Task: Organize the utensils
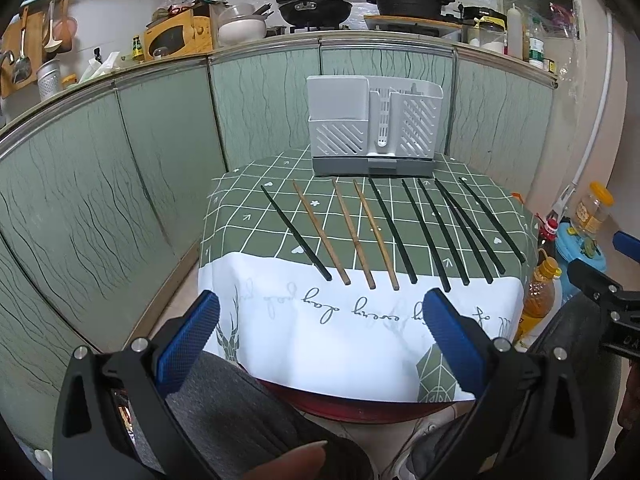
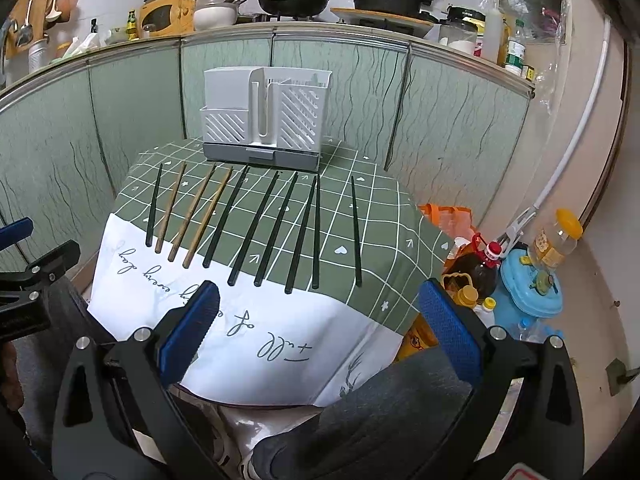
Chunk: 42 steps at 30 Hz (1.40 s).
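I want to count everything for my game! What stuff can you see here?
Black chopsticks: seven, black, in a row on the table.
Wooden chopsticks: three, light brown, in the same row, near its left end.
Utensil holder: one, pale grey with a darker base, behind the row.
Tablecloth: one, green checked with a white edge, covering the table.
Oil bottle: one, dark amber with a red cap, on the floor to the right.
Jar: one, clear with a yellow lid, beside the bottle.
Pans: two, black, on the back counter.
Left gripper: one, black with blue pads, open.
Right gripper: one, same colours, open.
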### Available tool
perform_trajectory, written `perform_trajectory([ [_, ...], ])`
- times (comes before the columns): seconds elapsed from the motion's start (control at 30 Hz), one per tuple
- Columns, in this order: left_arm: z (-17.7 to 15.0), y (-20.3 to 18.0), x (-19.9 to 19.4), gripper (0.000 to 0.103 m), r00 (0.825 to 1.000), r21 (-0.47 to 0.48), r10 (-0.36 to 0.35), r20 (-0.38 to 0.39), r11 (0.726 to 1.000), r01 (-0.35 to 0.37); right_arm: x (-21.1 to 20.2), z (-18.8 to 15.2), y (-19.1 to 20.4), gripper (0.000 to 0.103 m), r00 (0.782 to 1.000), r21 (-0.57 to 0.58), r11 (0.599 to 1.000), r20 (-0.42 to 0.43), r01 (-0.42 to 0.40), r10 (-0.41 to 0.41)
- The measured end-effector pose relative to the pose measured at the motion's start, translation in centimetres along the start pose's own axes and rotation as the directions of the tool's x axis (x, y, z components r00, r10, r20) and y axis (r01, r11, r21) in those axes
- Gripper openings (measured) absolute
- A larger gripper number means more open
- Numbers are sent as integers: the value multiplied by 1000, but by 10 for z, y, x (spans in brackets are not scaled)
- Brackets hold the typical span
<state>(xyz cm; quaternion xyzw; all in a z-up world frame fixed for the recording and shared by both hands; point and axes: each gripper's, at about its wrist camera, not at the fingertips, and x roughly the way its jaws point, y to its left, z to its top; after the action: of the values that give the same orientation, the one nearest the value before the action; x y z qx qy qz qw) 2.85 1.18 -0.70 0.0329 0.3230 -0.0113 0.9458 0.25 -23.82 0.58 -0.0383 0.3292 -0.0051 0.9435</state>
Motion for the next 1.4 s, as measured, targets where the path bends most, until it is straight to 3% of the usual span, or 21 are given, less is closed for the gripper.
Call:
perform_trajectory([
  [0.57, 4, 12, 3, 99, 1000, 8, 3, 4, 1000, -3, 5, 4, -25, 96, 999, 32, 998, -1, 47, -47],
  [1.4, 5, 24, 5, 99, 999, -15, 40, 9, 999, -40, 11, 1, -26, 96, 999, 36, 998, -14, 46, -46],
])
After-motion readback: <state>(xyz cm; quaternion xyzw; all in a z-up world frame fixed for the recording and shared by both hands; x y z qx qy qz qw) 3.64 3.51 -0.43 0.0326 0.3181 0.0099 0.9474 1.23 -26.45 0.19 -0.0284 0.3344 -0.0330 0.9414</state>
